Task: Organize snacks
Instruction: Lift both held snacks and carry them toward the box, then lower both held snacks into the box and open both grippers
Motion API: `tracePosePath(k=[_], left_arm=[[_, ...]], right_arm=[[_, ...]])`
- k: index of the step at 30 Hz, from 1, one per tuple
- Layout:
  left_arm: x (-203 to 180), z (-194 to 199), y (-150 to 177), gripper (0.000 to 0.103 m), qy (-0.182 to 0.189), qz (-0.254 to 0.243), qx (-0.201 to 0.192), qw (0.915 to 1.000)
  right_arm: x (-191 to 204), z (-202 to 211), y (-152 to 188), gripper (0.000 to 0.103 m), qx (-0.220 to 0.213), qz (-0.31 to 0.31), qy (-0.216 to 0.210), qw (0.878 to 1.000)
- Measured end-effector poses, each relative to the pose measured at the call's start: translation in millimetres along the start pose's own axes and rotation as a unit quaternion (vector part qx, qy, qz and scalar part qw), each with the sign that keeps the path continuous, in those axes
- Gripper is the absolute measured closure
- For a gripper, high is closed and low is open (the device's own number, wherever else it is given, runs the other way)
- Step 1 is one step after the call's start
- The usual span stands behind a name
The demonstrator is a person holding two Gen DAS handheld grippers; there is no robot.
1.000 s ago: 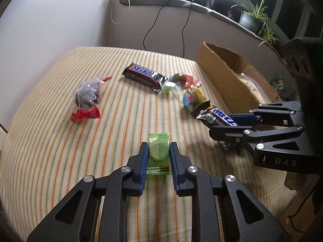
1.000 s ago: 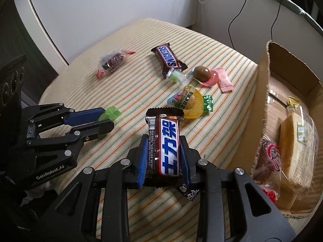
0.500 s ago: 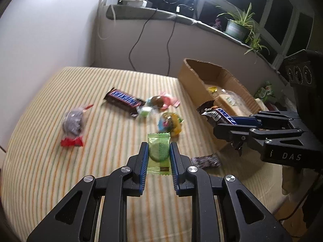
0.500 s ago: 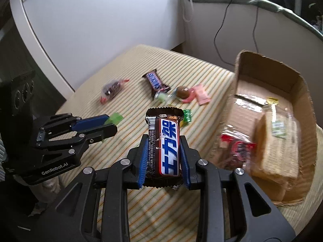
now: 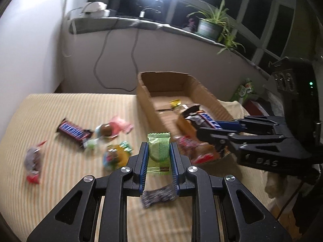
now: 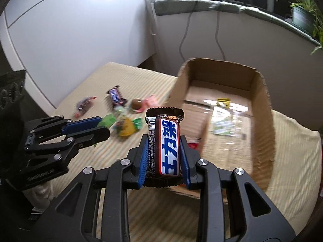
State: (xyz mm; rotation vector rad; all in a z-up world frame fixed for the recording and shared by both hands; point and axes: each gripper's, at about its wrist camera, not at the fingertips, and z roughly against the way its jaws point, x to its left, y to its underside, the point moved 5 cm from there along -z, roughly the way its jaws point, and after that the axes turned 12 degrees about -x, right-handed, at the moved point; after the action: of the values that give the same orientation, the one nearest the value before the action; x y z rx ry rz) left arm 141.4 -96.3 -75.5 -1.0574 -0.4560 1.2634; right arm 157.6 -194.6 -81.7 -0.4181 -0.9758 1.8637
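Both grippers now higher and nearer the cardboard box (image 6: 262,109) than before; left gripper (image 5: 158,153) clamps green packet (image 5: 158,151), right gripper (image 6: 164,147) clamps Snickers bar (image 6: 166,141).

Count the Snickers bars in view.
2. One Snickers bar is clamped in the right tool near the cardboard box; another bar lies on the striped cloth. The box may hide more.

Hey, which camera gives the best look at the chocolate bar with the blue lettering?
The right wrist view: the chocolate bar stands face-on, clamped in the right gripper, its label sharp. The left wrist view shows the same bar only sideways and blurred, over the cardboard box.
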Motion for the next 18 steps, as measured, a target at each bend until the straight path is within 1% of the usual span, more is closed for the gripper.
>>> tracePosePath(k=[7,18], left_arm=[[-27.9,-26.1,-6.2,0.084,0.018,-0.016,0.009,0.9997],[-38.8,-53.1,-4.9,0.083,0.019,-0.019,0.026,0.9993]], right_arm=[[-23.4,-1.8,6.0,0.073,0.006,-0.010,0.013,1.000],[-44.5,0.3,11.3,0.073,0.004,-0.024,0.024,0.999]])
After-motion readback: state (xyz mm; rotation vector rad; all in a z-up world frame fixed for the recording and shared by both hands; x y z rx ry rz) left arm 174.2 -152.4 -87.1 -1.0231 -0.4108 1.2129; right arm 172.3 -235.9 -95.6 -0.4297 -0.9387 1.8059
